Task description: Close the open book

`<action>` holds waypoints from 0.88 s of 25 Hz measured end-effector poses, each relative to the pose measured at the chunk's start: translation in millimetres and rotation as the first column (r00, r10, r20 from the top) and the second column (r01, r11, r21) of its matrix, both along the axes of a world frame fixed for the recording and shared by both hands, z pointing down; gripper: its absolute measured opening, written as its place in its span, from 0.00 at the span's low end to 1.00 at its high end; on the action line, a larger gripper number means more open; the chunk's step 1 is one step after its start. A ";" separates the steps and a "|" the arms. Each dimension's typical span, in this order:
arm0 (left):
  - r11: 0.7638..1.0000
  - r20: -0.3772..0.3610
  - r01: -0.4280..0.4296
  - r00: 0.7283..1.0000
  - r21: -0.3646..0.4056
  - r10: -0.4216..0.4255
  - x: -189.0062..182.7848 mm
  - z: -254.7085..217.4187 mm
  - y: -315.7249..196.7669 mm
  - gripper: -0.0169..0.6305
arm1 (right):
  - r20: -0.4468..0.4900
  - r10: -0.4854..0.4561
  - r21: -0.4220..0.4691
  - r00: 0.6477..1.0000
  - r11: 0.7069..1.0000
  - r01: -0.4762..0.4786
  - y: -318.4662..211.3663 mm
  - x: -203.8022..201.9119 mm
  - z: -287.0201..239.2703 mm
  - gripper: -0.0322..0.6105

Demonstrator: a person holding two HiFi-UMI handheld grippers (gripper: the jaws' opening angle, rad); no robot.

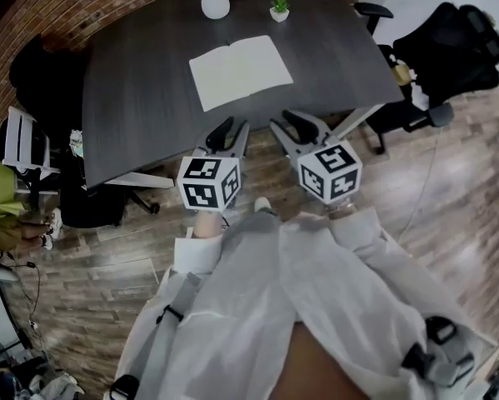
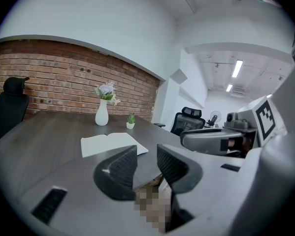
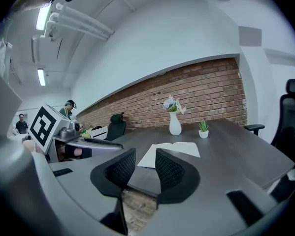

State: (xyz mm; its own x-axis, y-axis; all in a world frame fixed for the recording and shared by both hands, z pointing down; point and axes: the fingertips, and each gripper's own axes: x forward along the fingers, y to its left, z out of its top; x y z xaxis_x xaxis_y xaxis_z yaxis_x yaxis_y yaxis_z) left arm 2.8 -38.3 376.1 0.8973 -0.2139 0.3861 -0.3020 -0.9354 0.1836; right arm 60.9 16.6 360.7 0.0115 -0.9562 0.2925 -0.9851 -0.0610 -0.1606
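One open book (image 1: 241,72) lies before the spread, empty left gripper (image 1: 234,128) and right gripper (image 1: 286,124).

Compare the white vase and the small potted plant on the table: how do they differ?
Size: the vase is clearly taller than the potted plant. Shape: the vase has a narrow neck; the potted plant's pot is squat. Contents: vase holds pale flowers, potted plant green leaves. Both are white, upright, beyond the open book.
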 end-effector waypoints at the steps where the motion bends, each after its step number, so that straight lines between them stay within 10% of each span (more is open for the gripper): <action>1: 1.000 0.000 -0.007 1.000 -0.002 0.007 2.1 0.3 -5.2 0.19 | 0.001 0.007 -0.001 1.000 1.000 -0.007 -5.6 2.1 -0.6 0.22; 22: 0.993 0.049 -0.009 0.999 -0.119 0.015 22.6 47.2 -39.5 0.19 | 0.074 0.077 -0.126 0.994 0.990 -0.068 -27.5 32.9 46.2 0.22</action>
State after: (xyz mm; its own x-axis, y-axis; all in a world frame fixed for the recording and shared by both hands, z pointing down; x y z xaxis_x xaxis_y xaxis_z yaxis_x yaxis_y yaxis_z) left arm 25.4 -77.7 423.3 0.8784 -0.1535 0.4526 -0.3027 -0.9116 0.2783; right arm 93.8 -10.9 406.9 0.0518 -0.9103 0.4107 -0.9621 -0.1558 -0.2239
